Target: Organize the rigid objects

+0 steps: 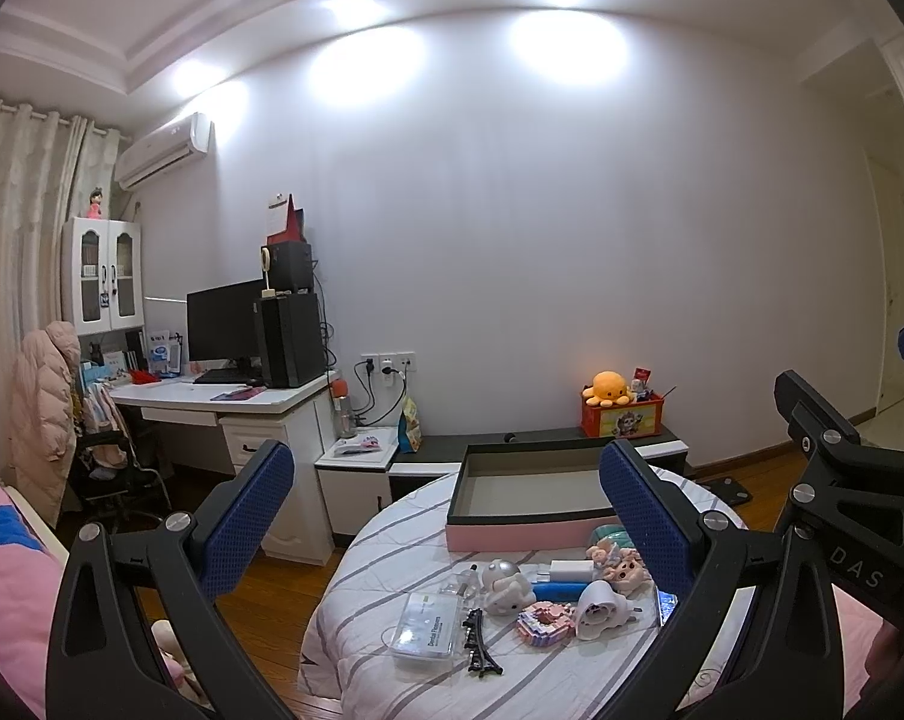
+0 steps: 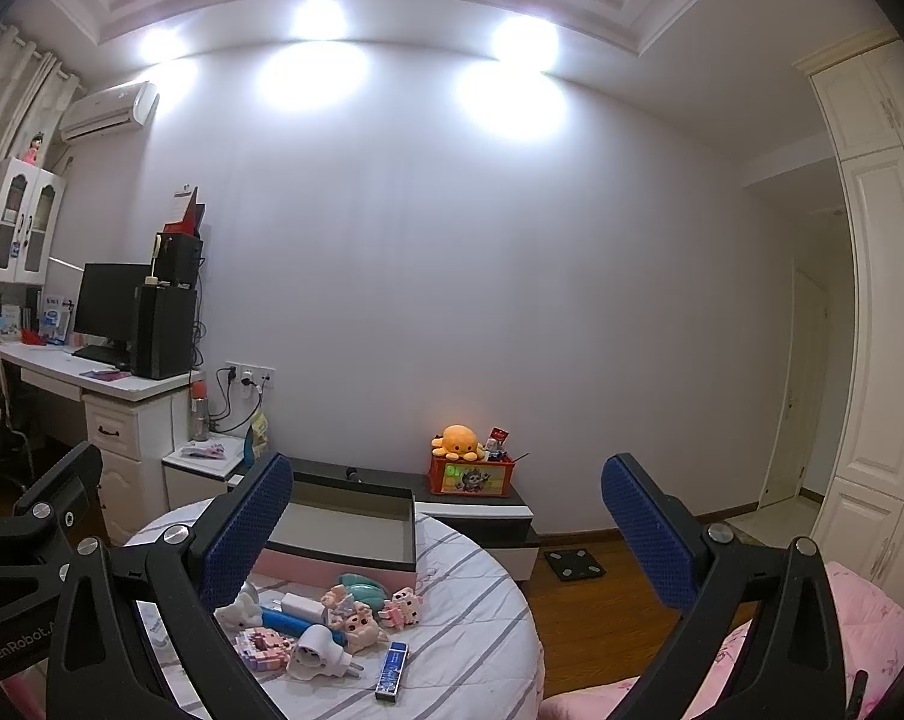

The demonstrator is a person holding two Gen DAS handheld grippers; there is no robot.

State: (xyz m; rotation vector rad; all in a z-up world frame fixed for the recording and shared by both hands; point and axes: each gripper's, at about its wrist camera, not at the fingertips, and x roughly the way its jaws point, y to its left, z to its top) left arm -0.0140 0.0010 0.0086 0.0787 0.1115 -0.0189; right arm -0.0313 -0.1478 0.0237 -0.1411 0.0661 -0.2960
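A round table with a striped cloth (image 1: 362, 576) (image 2: 482, 618) holds several small rigid objects: a clear plastic case (image 1: 425, 630), a black hair clip (image 1: 479, 642), a white astronaut figure (image 1: 503, 585), a pink block model (image 1: 545, 621) (image 2: 266, 648), a white plug (image 1: 599, 609) (image 2: 317, 657), a blue tube (image 1: 560, 591) (image 2: 284, 621), a white charger (image 1: 572, 570) (image 2: 299, 605), pink figurines (image 1: 623, 564) (image 2: 401, 606) and a small blue box (image 2: 392, 672). An open, empty pink box (image 1: 530, 486) (image 2: 344, 531) sits behind them. My left gripper (image 1: 446, 492) and right gripper (image 2: 446, 498) are open, empty, held above the table.
A low cabinet (image 1: 512, 441) (image 2: 482, 504) behind the table carries a red toy box with an orange plush (image 1: 620, 408) (image 2: 470, 468). A white desk with monitor (image 1: 224, 384) (image 2: 110, 360) stands left. Pink bedding (image 1: 8, 570) (image 2: 842, 630) flanks the table. Wood floor (image 2: 602, 618) lies right.
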